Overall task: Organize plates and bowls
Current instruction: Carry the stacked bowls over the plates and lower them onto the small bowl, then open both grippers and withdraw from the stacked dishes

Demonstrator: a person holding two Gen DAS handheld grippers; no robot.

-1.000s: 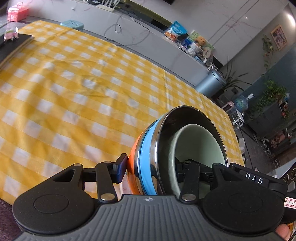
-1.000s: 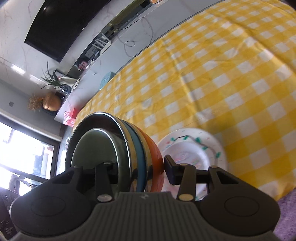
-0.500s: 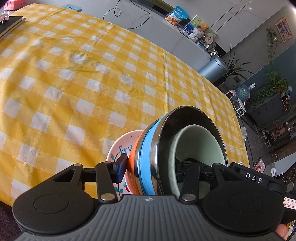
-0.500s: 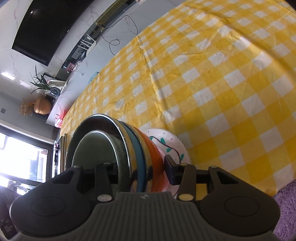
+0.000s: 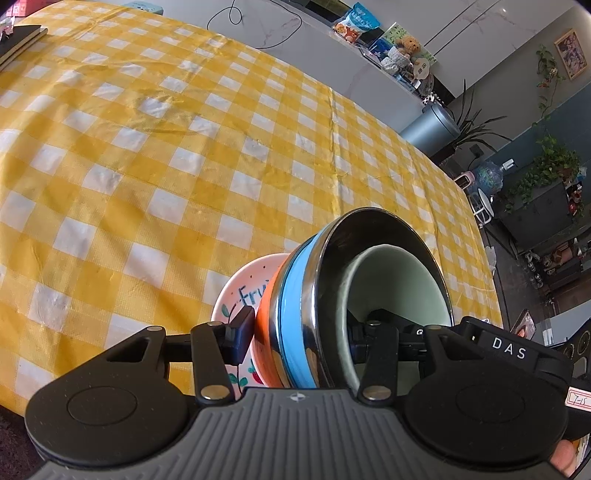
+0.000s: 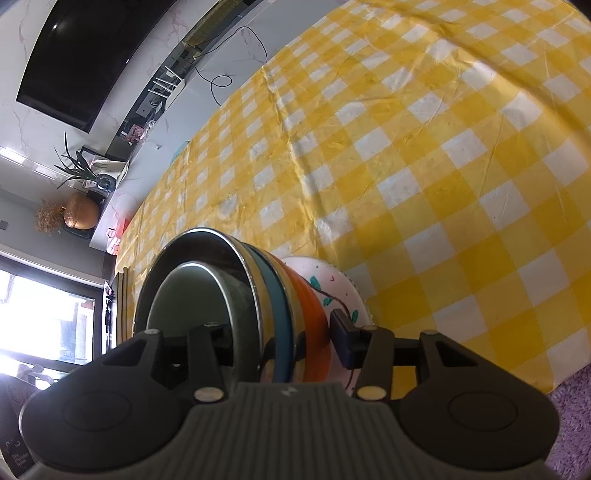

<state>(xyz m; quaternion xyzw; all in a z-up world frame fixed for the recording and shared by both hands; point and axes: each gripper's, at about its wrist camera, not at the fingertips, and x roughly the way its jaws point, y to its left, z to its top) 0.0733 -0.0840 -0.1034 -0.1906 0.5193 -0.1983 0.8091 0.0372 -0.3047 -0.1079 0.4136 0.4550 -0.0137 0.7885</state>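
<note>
A nested bowl stack (image 5: pixel 295 295), orange outside, then blue, then steel with a pale green bowl inside, lies tilted on a white painted plate (image 5: pixel 240 291) near the table's front edge. My left gripper (image 5: pixel 303 332) is shut on the stack's rim, one pad on the orange wall and the other finger inside the green bowl. From the other side, my right gripper (image 6: pixel 277 336) straddles the same stack (image 6: pixel 273 295) over the plate (image 6: pixel 340 288). Its jaws are opening, and the outer pad (image 6: pixel 343 339) stands a sliver off the orange wall.
The yellow-and-white checked tablecloth (image 5: pixel 184 166) stretches away behind the plate. Dark books (image 5: pixel 18 40) lie at its far left corner. A purple rug (image 6: pixel 572 406) shows below the table's near edge. A counter with snack bags (image 5: pixel 358 26) runs behind the table.
Both grippers sank toward the table with the bowl stack, and the painted plate came into view under it. The right gripper's outer pad has eased away from the orange bowl.
</note>
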